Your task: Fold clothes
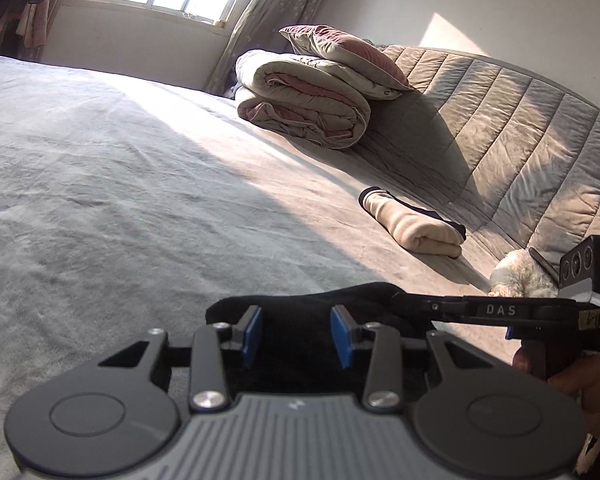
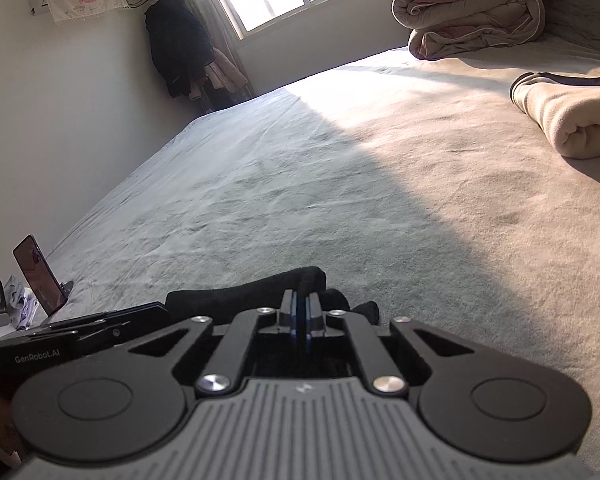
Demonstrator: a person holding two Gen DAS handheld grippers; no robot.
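Observation:
A small black garment (image 1: 300, 308) lies bunched on the grey bed sheet (image 1: 120, 180), close in front of both grippers. My left gripper (image 1: 299, 334) is open, its blue pads (image 1: 254, 330) standing apart on either side of the cloth without pressing it. My right gripper (image 1: 404, 302) reaches in from the right and pinches the garment's right end. In the right wrist view the right gripper (image 2: 302, 308) is shut, with a fold of the black garment (image 2: 260, 290) rising between its pads. The left gripper (image 2: 152, 312) lies just left of the cloth.
A folded cream garment (image 1: 416, 228) lies further up the bed near the padded headboard (image 1: 520, 128). A rolled duvet (image 1: 304, 100) with a pillow (image 1: 340, 56) sits at the head. A white fluffy item (image 1: 516, 276) lies at the right. A phone on a stand (image 2: 40, 276) stands at the left edge.

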